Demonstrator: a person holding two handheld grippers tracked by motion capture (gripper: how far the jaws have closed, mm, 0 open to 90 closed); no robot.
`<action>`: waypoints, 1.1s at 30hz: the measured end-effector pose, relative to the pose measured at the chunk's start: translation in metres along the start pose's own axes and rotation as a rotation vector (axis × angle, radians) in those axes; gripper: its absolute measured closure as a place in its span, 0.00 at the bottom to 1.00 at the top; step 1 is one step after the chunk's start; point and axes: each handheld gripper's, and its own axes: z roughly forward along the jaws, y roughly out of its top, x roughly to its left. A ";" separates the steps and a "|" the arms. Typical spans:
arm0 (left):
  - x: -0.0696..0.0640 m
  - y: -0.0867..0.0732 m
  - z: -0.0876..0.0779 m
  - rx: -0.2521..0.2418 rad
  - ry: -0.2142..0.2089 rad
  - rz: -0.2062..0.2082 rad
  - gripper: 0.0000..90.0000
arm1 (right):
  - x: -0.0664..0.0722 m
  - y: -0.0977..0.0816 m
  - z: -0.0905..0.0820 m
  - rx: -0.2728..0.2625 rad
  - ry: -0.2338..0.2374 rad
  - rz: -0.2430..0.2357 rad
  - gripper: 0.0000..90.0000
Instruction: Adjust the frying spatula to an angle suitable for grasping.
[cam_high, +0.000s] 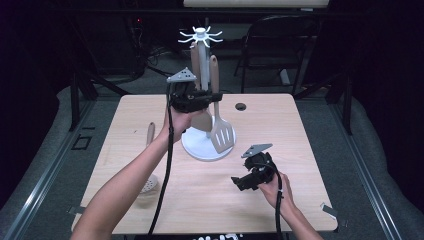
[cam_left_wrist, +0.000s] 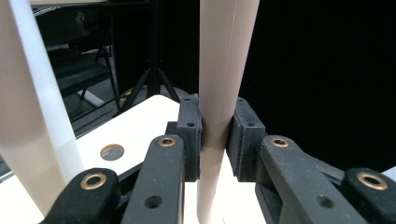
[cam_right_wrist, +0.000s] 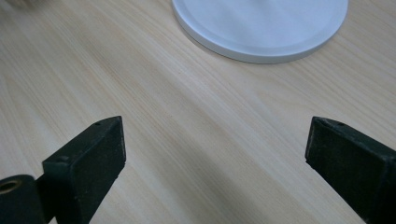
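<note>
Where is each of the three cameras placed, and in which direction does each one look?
High view: above the person's side, looking forward and down on the wooden table; forearms and both grippers show, left gripper at the utensil stand.
Left gripper view: rides on that gripper, looking level along its jaws, closed on a beige utensil handle.
Right gripper view: rides on the right gripper, looking down at the table between open jaws.
Shared: the stand's white base shows in the high and right gripper views.
</note>
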 end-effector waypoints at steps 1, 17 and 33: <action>0.000 0.001 0.000 0.005 0.001 0.002 0.85 | 0.000 0.000 0.000 0.000 -0.001 -0.001 0.05; 0.006 0.016 -0.001 -0.005 0.025 -0.001 0.85 | 0.001 0.000 0.001 0.010 -0.005 -0.013 0.05; 0.017 0.019 -0.005 -0.009 0.058 -0.028 0.85 | 0.002 0.000 0.002 0.016 -0.005 -0.017 0.05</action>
